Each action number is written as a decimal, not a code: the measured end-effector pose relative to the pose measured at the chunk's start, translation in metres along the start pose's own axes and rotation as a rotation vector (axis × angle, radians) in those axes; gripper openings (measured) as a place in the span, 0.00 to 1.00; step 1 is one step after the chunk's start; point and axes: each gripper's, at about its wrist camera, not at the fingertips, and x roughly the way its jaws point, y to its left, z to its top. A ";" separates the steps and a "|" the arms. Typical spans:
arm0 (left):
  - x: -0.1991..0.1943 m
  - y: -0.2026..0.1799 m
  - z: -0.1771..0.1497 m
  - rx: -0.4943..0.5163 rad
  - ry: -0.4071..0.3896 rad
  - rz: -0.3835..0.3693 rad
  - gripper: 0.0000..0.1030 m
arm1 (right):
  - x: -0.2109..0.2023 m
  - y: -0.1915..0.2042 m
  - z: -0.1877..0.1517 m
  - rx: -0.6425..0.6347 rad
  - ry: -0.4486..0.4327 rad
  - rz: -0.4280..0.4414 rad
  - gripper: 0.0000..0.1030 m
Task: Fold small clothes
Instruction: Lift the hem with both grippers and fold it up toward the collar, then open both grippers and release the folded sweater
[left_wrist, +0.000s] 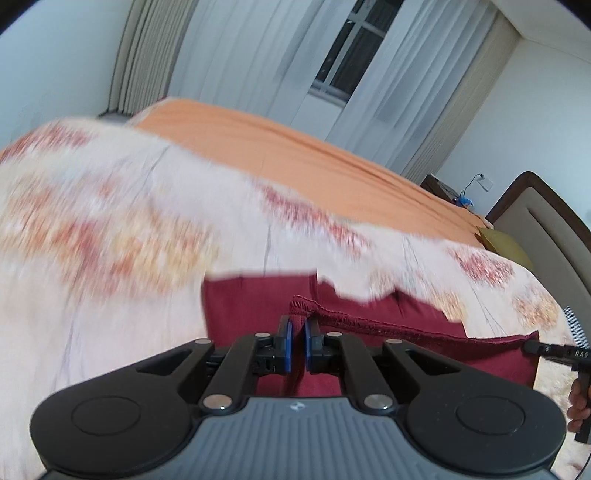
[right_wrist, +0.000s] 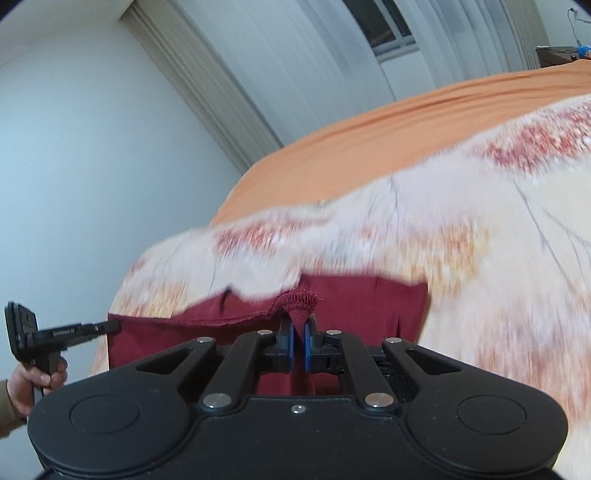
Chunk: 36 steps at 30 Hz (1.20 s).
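A dark red garment (left_wrist: 258, 295) hangs stretched between both grippers above a floral bedspread (left_wrist: 110, 221). My left gripper (left_wrist: 297, 325) is shut on a bunched corner of its stitched hem, the blue pads pinching the cloth. In the right wrist view my right gripper (right_wrist: 299, 328) is shut on the other hem corner of the red garment (right_wrist: 362, 302). The hem edge runs taut from one grip to the other. The right gripper (left_wrist: 532, 347) also shows at the right edge of the left view, and the left gripper (right_wrist: 110, 325) at the left of the right view.
The bed carries a floral bedspread (right_wrist: 461, 240) over an orange sheet (left_wrist: 295, 147). A padded headboard (left_wrist: 546, 229) and a yellow pillow (left_wrist: 506, 243) lie at the right. White curtains (left_wrist: 258, 55) and a window stand behind. A person's hand (right_wrist: 33, 376) grips the left tool's handle.
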 end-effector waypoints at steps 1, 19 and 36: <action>0.011 -0.001 0.010 0.013 -0.010 0.002 0.06 | 0.010 -0.005 0.010 -0.001 -0.010 -0.004 0.05; 0.189 0.025 0.032 0.070 0.153 0.191 0.21 | 0.151 -0.087 0.031 0.172 0.150 -0.284 0.42; 0.026 0.047 -0.086 -0.066 0.127 0.102 0.56 | -0.004 -0.036 -0.112 0.136 0.173 -0.101 0.44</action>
